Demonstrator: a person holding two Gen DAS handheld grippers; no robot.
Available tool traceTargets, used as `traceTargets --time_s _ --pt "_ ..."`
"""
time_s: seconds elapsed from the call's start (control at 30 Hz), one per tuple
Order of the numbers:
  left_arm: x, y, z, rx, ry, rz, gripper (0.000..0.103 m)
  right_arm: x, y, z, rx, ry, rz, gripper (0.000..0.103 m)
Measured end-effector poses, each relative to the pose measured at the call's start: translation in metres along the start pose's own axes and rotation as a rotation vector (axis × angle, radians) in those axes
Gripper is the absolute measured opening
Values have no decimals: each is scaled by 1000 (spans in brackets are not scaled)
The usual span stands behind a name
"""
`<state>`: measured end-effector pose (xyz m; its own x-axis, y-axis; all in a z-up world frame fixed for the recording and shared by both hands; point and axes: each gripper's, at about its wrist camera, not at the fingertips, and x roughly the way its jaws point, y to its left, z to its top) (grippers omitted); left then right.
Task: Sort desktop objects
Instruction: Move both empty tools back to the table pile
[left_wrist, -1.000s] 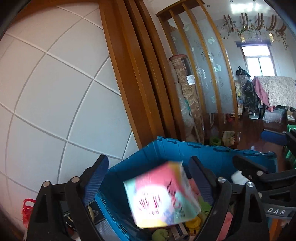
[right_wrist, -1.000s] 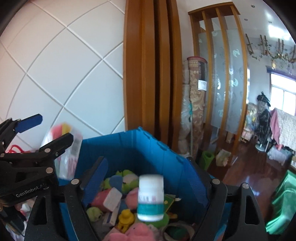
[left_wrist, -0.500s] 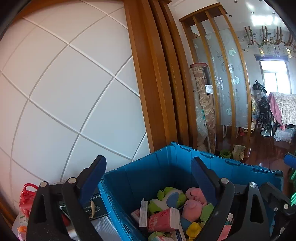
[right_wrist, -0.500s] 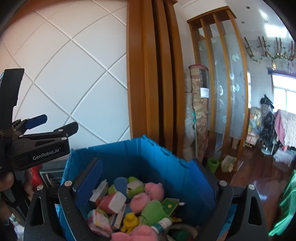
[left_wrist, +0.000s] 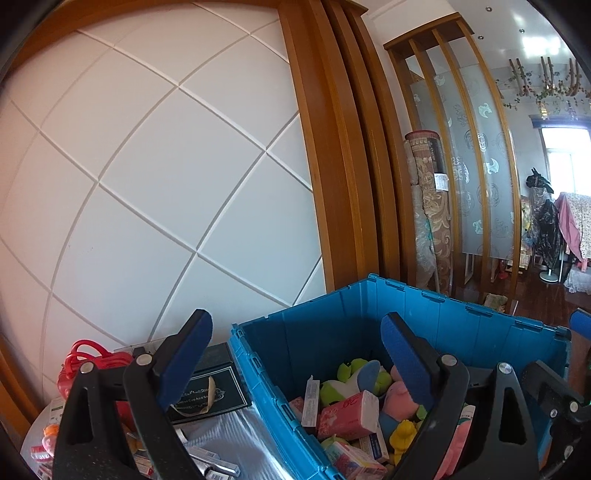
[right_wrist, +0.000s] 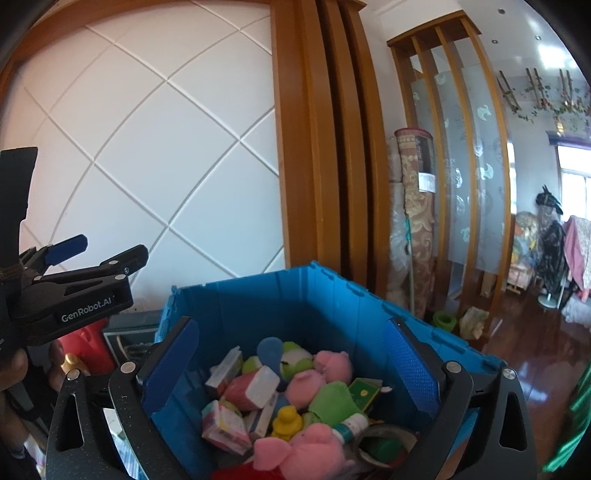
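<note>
A blue crate (left_wrist: 443, 299) (right_wrist: 258, 284) stands in front of both grippers, filled with plush toys, small boxes and packs. My left gripper (left_wrist: 295, 325) is open and empty, straddling the crate's near left corner. My right gripper (right_wrist: 291, 325) hangs over the crate with its jaws still opening and nothing between them. A white bottle with a green label (right_wrist: 352, 422) lies among the toys, and a pastel box (right_wrist: 225, 428) rests near the front. In the right wrist view the left gripper (right_wrist: 110, 247) shows at the left, held by a hand.
Left of the crate the table holds a dark box (left_wrist: 210, 384), a red object (left_wrist: 88, 358) and several small items. A white panelled wall and a wooden pillar (left_wrist: 332, 147) rise behind. A tape roll (right_wrist: 384, 443) lies in the crate's near right corner.
The pastel box dropped from the left gripper and the white bottle from the right gripper; both now lie in the crate. The left gripper has shifted left, toward the crate's edge. The right jaws have widened.
</note>
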<state>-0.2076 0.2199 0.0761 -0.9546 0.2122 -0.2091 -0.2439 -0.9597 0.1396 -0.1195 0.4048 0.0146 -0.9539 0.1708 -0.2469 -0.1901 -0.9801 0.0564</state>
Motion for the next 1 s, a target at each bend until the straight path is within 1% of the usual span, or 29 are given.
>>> traceTargets --time_s 0.2,0.4,0.53,0.7,0.77,0.83,0.87,0.97,1.0 --pt "-23 41 -11 -43 -10 36 94 -13 28 -1 -28 -7 -2 102" --pt "-49 103 -33 -62 0 93 94 -23 75 -4 -35 -7 31 102" --pt "-66 152 -56 -55 17 151 94 -26 115 -11 -20 -6 70 102" --pt "-89 217 -92 -34 55 205 94 -27 172 -27 -20 11 114 103" --pt "-97 242 -109 -20 78 238 94 -25 196 -34 -31 30 134 102" --pt "-107 268 -125 -20 102 243 94 -23 218 -42 -32 45 155 102" --pt "-111 281 -132 -16 116 257 94 -22 229 -46 -31 54 167 103" --pt "-119 321 -153 14 140 280 94 -16 260 -59 -54 77 193 103" --pt "-121 334 -159 24 156 305 94 -13 269 -64 -63 84 205 103"
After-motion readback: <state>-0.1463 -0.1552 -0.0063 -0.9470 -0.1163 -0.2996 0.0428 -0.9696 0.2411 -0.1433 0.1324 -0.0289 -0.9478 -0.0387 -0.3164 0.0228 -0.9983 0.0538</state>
